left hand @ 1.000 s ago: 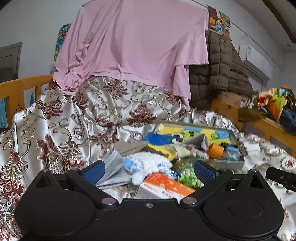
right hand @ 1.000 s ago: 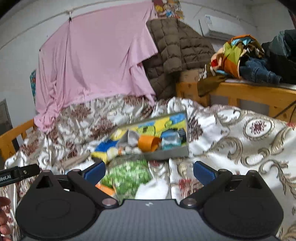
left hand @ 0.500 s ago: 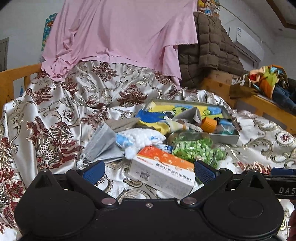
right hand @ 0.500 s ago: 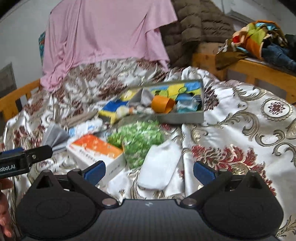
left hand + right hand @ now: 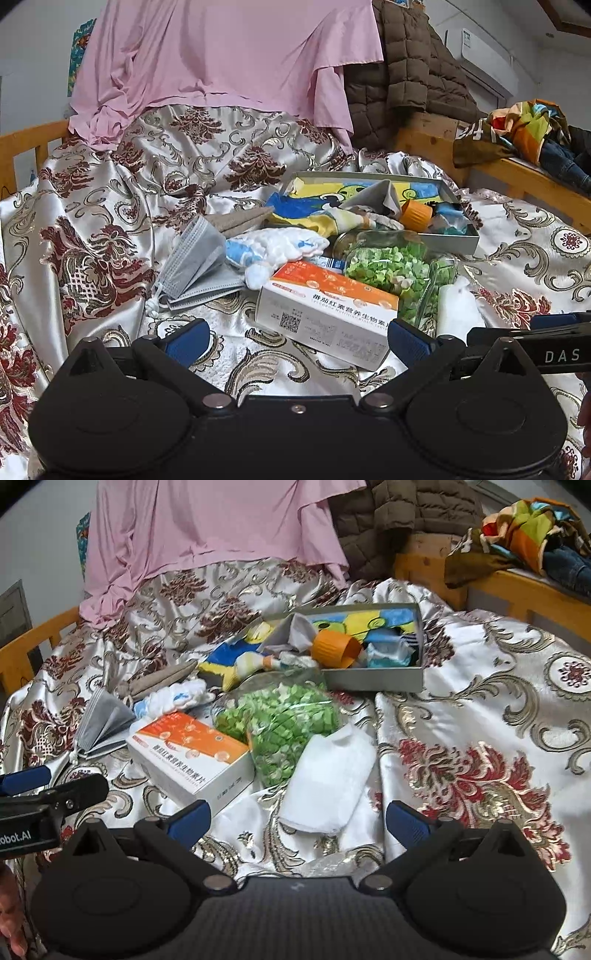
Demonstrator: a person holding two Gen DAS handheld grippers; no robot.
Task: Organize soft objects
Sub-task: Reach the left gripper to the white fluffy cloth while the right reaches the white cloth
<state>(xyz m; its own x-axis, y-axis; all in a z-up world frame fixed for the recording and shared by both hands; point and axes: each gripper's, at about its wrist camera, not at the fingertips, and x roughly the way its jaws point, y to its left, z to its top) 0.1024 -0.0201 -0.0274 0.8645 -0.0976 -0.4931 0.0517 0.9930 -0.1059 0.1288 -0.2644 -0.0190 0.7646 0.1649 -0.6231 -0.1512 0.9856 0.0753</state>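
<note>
A pile lies on the patterned satin cloth [image 5: 110, 229]: grey face masks [image 5: 195, 269], a white and blue knitted sock [image 5: 273, 247], an orange and white box [image 5: 328, 314], a clear bag of green bits [image 5: 280, 723] and a folded white cloth [image 5: 328, 779]. A grey tin [image 5: 373, 681] behind them holds colourful cloth, an orange cup [image 5: 334, 648] and small items. My left gripper [image 5: 295, 338] is open and empty, just short of the box. My right gripper [image 5: 297, 818] is open and empty, just short of the white cloth.
A pink sheet [image 5: 229, 55] and a brown quilted jacket [image 5: 402, 70] hang behind. Wooden rails [image 5: 517, 177] at the right carry heaped clothes [image 5: 532, 531]. A wooden bed rail [image 5: 26, 144] stands at the left. The other gripper shows at each view's edge.
Both grippers have risen and tilted down toward the pile, so more of the box, green bag and white cloth shows. Both stay open.
</note>
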